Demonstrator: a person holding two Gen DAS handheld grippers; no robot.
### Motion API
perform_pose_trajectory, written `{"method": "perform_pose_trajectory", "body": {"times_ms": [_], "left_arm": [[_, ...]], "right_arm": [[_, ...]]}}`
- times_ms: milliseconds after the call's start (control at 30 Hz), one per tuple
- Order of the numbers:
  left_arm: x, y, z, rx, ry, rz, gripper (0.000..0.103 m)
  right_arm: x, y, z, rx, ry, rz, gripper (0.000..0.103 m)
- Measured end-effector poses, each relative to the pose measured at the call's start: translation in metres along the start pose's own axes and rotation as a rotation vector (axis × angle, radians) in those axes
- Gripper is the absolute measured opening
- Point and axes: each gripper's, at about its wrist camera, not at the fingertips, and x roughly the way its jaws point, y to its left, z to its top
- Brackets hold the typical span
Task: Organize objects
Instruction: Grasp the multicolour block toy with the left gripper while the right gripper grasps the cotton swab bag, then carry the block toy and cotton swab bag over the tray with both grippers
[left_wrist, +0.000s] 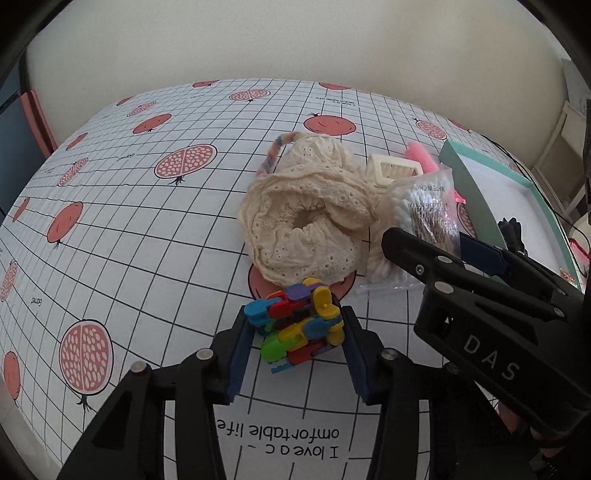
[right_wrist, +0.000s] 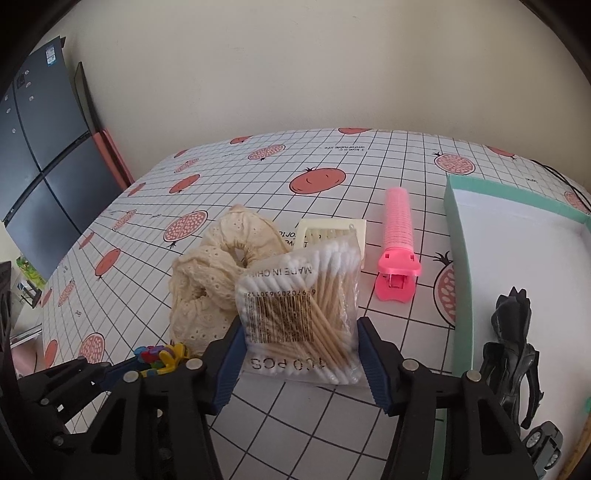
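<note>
Left wrist view: the left gripper has its fingers pinching the colourful clip cluster near the bench's front edge. Right wrist view: the right gripper fingers pinch the cotton swab bag. Likely next: lift both toward the teal box at the right edge.

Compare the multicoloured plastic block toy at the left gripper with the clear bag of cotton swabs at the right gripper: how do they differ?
The multicoloured plastic block toy is a hard, chunky cluster of bright pieces; the clear bag of cotton swabs is flat, soft and see-through, with white tips, wooden sticks and a printed barcode. The toy is compact; the bag spreads wider. Both lie on the gridded pomegranate tablecloth, each between a gripper's blue pads: left gripper, right gripper.
</note>
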Motion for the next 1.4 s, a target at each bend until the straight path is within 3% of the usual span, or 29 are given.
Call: {"method": "perform_pose_trajectory", "body": {"times_ms": [367, 800, 1400], "left_arm": [[-0.01, -0.003, 0.002, 0.02, -0.019, 0.002, 0.047], [-0.049, -0.012, 0.026, 0.018, -0.082, 0.062, 0.047], [-0.084, -0.144, 0.098, 0.181, -0.16, -0.075, 0.047]], "right_arm": [[-0.02, -0.007, 0.006, 0.013, -0.037, 0.011, 0.06], [-0.087, -0.036, 0.02, 0.048, -0.17, -0.053, 0.06], [-0.161, -0.139, 0.018, 0.244, -0.29, -0.26, 0.06]]}}
